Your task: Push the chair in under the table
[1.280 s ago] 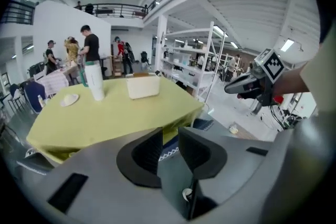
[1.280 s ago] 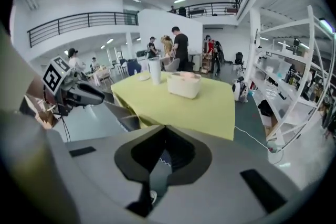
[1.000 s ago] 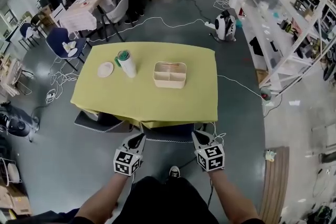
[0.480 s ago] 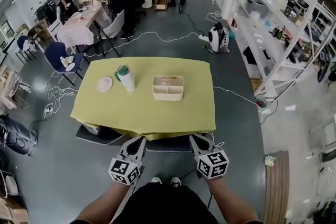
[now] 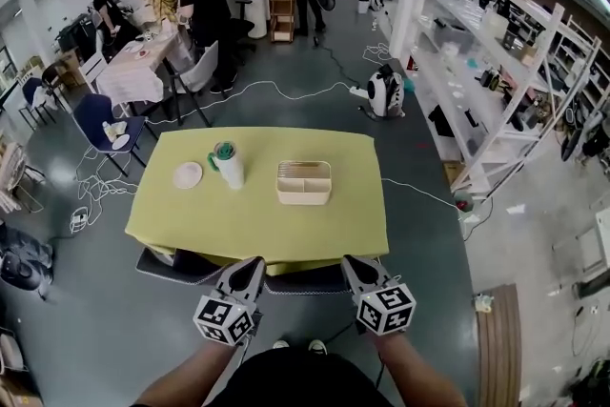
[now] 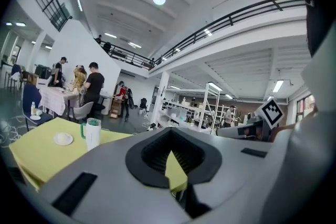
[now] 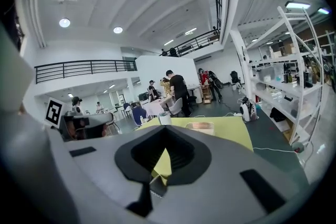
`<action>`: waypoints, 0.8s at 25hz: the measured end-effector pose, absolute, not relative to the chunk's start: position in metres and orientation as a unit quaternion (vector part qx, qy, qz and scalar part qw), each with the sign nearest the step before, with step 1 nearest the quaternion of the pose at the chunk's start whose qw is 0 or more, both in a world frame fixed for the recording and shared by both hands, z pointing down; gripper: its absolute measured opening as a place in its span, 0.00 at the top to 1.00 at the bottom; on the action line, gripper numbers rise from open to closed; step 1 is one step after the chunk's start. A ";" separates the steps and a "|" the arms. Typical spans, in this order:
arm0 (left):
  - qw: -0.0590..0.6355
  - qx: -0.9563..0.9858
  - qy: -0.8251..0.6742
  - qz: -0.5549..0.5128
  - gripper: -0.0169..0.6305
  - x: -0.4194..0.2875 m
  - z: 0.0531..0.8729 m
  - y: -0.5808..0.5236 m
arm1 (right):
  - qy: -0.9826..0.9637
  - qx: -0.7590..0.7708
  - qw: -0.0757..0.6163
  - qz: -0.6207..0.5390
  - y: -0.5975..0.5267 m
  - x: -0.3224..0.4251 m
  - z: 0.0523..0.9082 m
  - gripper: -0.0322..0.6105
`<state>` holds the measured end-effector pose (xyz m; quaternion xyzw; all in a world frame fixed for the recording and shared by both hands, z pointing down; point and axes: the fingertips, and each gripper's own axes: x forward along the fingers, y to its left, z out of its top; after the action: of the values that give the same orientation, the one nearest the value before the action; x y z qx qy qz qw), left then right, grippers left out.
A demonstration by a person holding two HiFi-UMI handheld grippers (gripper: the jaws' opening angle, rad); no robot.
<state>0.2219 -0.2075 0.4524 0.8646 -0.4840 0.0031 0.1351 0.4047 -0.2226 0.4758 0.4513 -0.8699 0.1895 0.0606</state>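
A rectangular table under a yellow cloth (image 5: pixel 238 229) fills the centre. On it, from nine o'clock toward three, stand a small white plate (image 5: pixel 188 174), a white mug with a green lid (image 5: pixel 227 164) and a beige slatted tray (image 5: pixel 304 182). At six o'clock, the left gripper (image 5: pixel 250 266), jaws closed and empty, flanks the dark chair (image 5: pixel 305 279), which is tucked under the table's near edge. The right gripper (image 5: pixel 351 264) is likewise closed and empty.

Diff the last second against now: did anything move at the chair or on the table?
The left gripper and right gripper edged forward: their tips now reach the near edge of the table, over the chair, which shows as a slightly thinner strip. The head view tilted up. Nothing was taken hold of or let go; both pairs of jaws are together. The plate, mug and tray did not move.
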 end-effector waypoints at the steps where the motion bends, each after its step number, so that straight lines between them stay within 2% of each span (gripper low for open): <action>1: 0.145 0.861 -0.488 -0.002 0.96 0.217 0.452 -0.210 | -0.870 0.451 0.060 0.189 -0.223 0.402 0.474 0.93; 20: 0.117 0.871 -0.477 0.003 0.96 0.212 0.445 -0.207 | -0.864 0.465 0.061 0.183 -0.216 0.392 0.459 0.93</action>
<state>0.2125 -0.2069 0.4446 0.8712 -0.4768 0.0032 0.1169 0.3923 -0.2161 0.4591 0.4650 -0.8640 0.1832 0.0609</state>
